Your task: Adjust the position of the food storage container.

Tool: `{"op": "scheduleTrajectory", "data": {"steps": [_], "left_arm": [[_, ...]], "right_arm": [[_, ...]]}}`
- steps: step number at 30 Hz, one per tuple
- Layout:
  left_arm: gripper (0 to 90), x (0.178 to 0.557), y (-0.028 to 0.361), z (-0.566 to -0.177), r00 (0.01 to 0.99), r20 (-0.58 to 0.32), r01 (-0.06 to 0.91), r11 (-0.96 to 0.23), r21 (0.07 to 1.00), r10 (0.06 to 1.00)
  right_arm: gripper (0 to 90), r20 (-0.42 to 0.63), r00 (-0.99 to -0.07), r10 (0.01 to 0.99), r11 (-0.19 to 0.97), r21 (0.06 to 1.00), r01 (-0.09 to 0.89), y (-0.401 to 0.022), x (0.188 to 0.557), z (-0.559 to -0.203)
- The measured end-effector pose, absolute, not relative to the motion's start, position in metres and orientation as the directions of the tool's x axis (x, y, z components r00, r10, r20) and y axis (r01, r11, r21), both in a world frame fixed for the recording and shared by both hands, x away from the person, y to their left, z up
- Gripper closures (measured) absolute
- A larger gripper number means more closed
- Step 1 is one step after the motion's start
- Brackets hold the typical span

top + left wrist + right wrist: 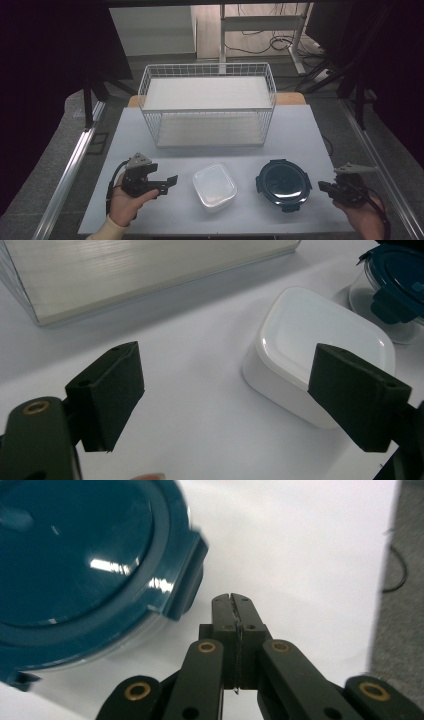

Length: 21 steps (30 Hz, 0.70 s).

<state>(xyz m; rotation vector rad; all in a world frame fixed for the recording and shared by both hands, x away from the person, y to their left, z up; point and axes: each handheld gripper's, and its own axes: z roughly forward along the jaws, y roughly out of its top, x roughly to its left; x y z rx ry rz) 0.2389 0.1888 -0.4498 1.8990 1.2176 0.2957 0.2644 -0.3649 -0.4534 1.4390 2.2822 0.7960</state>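
— Down at the near edge of the white table (150, 150), what have we got?
— Left gripper (169, 183) sits in the person's left hand (125, 202), jaws spread wide with nothing between them, aimed across at the white lidded box (214, 187). From the left gripper view that box (320, 347) lies just past the far pad, apart from it.
— And over on the other side?
— Right gripper (322, 187) has its jaws pressed flat together, empty, tips just beside the round container with the dark teal lid (283, 183). Close, but I see a sliver of table between them in the right gripper view: gripper (233, 600), container (85, 565).
— Anything behind?
— White wire basket (207, 107) stands at the back of the table, well apart from both containers, which sit side by side near the front.
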Motion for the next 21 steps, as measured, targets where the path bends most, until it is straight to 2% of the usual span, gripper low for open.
{"op": "scheduleTrajectory", "data": {"steps": [5, 10, 17, 18, 19, 21], "left_arm": [[14.5, 0.239, 0.180, -0.448, 0.492, -0.229, 0.640, -0.171, 0.749, 0.840], [14.5, 0.241, 0.175, -0.446, 0.485, -0.227, 0.642, -0.167, 0.748, 0.845], [14.4, 0.234, 0.173, -0.442, 0.474, -0.240, 0.642, -0.146, 0.752, 0.848], [14.2, 0.230, 0.170, -0.442, 0.480, -0.243, 0.643, -0.149, 0.751, 0.843], [13.9, 0.230, 0.170, -0.442, 0.480, -0.243, 0.643, -0.149, 0.751, 0.843], [13.5, 0.224, 0.167, -0.441, 0.490, -0.250, 0.642, -0.151, 0.752, 0.835]], "right_arm": [[89.7, 0.019, -0.511, 0.859, 0.363, 0.681, 0.636, -0.345, 0.267, -0.426], [89.7, 0.046, -0.605, 0.795, 0.414, 0.688, 0.596, -0.317, 0.283, -0.425], [87.9, 0.087, -0.623, 0.778, 0.401, 0.694, 0.598, -0.304, 0.287, -0.429], [73.5, 0.094, -0.613, 0.785, 0.382, 0.705, 0.597, -0.305, 0.282, -0.428], [73.5, 0.094, -0.613, 0.785, 0.382, 0.705, 0.597, -0.305, 0.282, -0.428], [57.4, 0.103, -0.592, 0.799, 0.348, 0.725, 0.595, -0.306, 0.275, -0.426]]}}
